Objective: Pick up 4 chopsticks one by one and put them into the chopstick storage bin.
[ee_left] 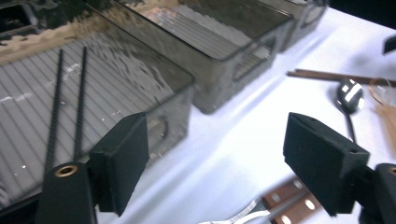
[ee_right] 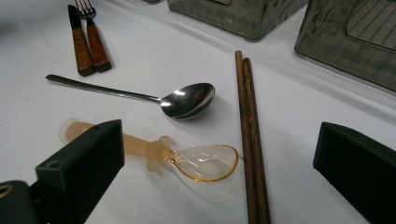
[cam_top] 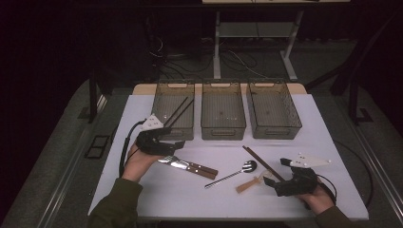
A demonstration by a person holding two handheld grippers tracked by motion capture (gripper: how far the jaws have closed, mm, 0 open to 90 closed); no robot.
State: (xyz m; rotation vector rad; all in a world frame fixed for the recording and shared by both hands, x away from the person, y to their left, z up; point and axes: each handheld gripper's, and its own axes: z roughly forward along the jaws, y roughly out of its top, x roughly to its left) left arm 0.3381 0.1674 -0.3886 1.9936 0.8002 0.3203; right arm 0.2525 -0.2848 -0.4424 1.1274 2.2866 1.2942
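Three smoky plastic bins stand in a row at the back of the white table (cam_top: pixel 161 194). Two black chopsticks (cam_top: pixel 180 110) (ee_left: pixel 65 102) lie in the left bin (cam_top: pixel 174 84). My left gripper (cam_top: pixel 173 137) (ee_left: pixel 219 158) hovers just in front of that bin, open, with nothing between its jaws. A wooden-handled fork and knife (cam_top: pixel 190 166) (ee_left: pixel 285 203) lie just below it. My right gripper (cam_top: pixel 273 178) (ee_right: pixel 219 172) is open and empty near the table's front right. It faces an amber plastic spoon (ee_right: pixel 205 163), a pair of brown chopsticks (ee_right: pixel 250 130) and a metal spoon (ee_right: pixel 187 100).
The middle bin (cam_top: pixel 222 130) and the right bin (cam_top: pixel 273 84) look empty. Bare tabletop lies at the front left and between the cutlery and the bins. A cable trails from each gripper. Dark floor and desk legs lie beyond the table.
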